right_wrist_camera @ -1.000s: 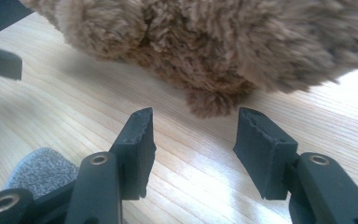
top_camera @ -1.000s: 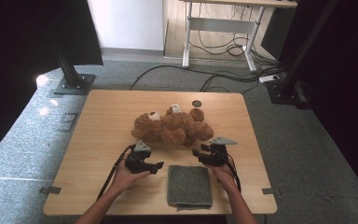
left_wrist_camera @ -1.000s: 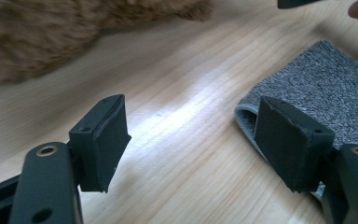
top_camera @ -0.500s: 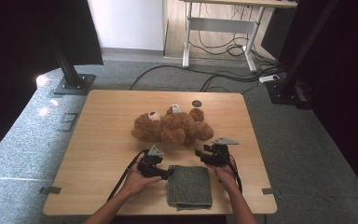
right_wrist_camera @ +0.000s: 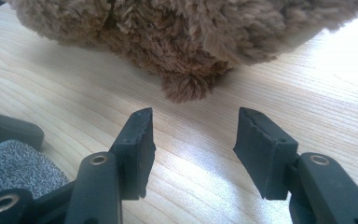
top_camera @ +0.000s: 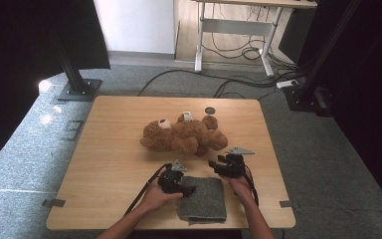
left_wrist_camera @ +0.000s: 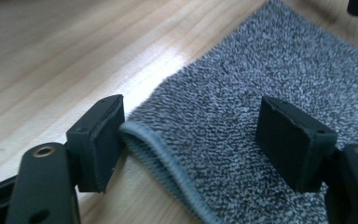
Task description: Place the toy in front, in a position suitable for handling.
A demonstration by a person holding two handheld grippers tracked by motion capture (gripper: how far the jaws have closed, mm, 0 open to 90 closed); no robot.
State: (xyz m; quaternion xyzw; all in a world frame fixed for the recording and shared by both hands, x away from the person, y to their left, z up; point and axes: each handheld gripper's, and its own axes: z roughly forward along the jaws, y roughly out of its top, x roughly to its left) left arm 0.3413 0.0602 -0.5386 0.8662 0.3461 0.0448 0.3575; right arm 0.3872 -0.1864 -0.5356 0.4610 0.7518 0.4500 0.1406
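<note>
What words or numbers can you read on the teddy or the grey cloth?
None can be read.
The teddy bear has a small white tag, too small to read.
The grey cloth shows no writing, nor do the grippers.

I saw a speckled grey-and-white cloth (left_wrist_camera: 270,93) with a plain grey hem, a brown teddy bear (top_camera: 184,135), black grippers and the pale, wood-grained table (top_camera: 114,149).
</note>
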